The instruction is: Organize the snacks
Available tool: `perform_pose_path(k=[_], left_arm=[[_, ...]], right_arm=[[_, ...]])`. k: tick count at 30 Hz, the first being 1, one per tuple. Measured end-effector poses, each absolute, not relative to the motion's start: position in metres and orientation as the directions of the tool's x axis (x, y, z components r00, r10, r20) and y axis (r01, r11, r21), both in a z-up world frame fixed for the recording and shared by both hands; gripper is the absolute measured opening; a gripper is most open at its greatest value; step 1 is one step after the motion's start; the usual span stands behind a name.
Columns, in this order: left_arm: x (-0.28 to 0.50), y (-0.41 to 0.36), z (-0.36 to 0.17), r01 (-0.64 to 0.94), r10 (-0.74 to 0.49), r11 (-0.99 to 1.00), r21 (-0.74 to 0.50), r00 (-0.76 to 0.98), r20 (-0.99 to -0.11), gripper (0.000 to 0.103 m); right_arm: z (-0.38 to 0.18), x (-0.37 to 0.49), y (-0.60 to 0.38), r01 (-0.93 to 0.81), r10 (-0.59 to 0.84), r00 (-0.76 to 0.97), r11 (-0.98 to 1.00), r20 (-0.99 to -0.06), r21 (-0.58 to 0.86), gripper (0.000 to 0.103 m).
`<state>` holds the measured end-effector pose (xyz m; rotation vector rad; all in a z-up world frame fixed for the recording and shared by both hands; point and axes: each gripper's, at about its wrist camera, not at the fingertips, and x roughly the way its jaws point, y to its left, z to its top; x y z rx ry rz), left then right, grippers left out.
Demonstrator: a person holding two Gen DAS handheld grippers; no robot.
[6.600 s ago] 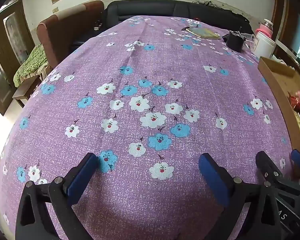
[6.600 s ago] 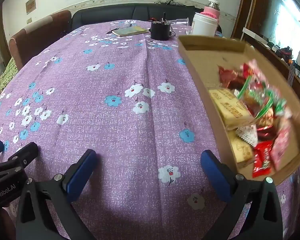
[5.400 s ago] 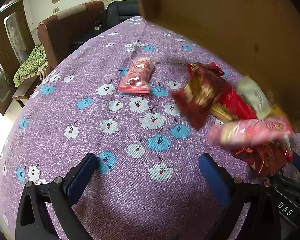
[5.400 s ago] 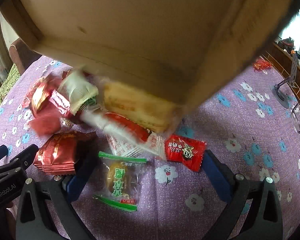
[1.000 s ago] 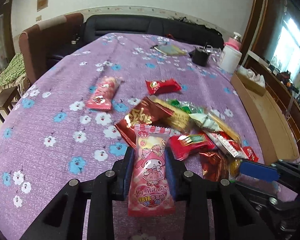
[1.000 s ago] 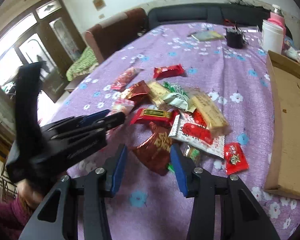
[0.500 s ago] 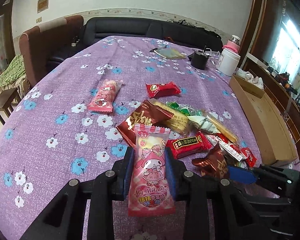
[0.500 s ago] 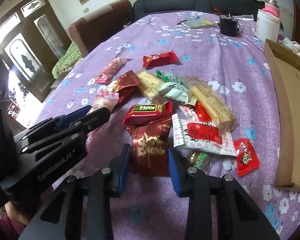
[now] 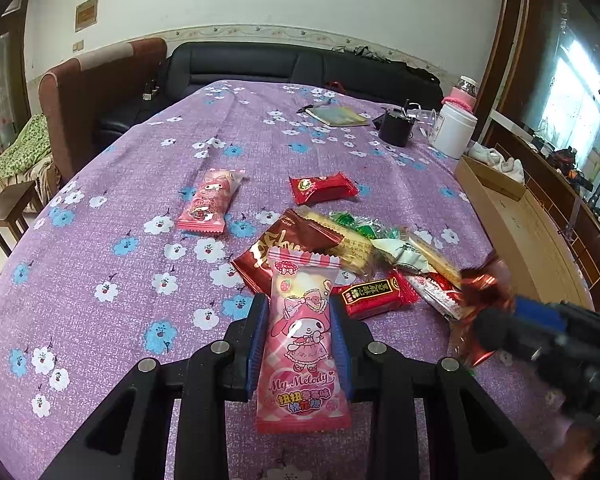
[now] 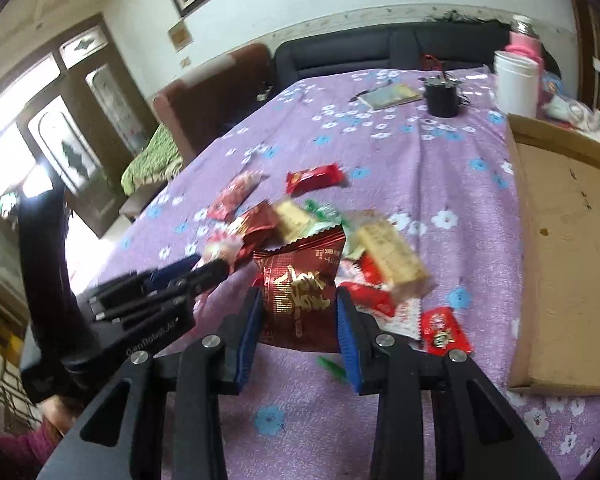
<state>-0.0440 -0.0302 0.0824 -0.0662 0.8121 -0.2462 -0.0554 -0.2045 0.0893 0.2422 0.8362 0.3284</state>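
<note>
The left gripper (image 9: 298,336) pinched a pink packet (image 9: 302,344) between its blue pads (image 9: 257,340). The packet stood lengthwise along the fingers, its striped top edge sticking out past the tips and its lower end hanging back below the pads, clear of the purple cloth (image 9: 100,248).

The right gripper (image 10: 298,320) pinched a dark red packet (image 10: 300,292) with gold print. Both pads (image 10: 247,324) lay against the packet's sides, and its serrated upper edge rose beyond the fingertips; the view was blurred. In the left view the same packet (image 9: 486,292) showed as a red smear at the tip of the right gripper (image 9: 500,328).

The remaining snacks lay in a loose heap (image 9: 380,256) on the cloth ahead of both grippers. A second pink packet (image 9: 210,202) and a red packet (image 9: 322,188) lay apart from the heap, farther off. An empty cardboard tray (image 10: 564,248) sat on the right side of the table, well apart from the heap.
</note>
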Motion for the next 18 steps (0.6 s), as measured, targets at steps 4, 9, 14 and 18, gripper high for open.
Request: perform_pose_path(k=[4, 9, 14, 18], left_arm=[[-0.043, -0.031, 0.082, 0.192, -0.237, 0.971, -0.146, 0.661, -0.712, 0.031], [-0.043, -0.031, 0.081, 0.19, -0.232, 0.972, -0.14, 0.663, -0.712, 0.031], [-0.043, -0.032, 0.081, 0.189, -0.228, 0.973, -0.135, 0.664, -0.712, 0.031], [-0.043, -0.03, 0.081, 0.188, -0.229, 0.972, -0.138, 0.666, -0.71, 0.031]], right_arm=[[0.092, -0.055, -0.221, -0.153, 0.399, 0.652, 0.902, -0.646, 0.403, 0.035], [0.089, -0.048, -0.234, -0.123, 0.459, 0.638, 0.854, -0.618, 0.506, 0.035], [0.111, -0.034, -0.235, -0.119, 0.478, 0.63, 0.838, -0.612, 0.532, 0.035], [0.153, -0.018, -0.242, -0.119, 0.485, 0.648, 0.826, -0.587, 0.552, 0.035]])
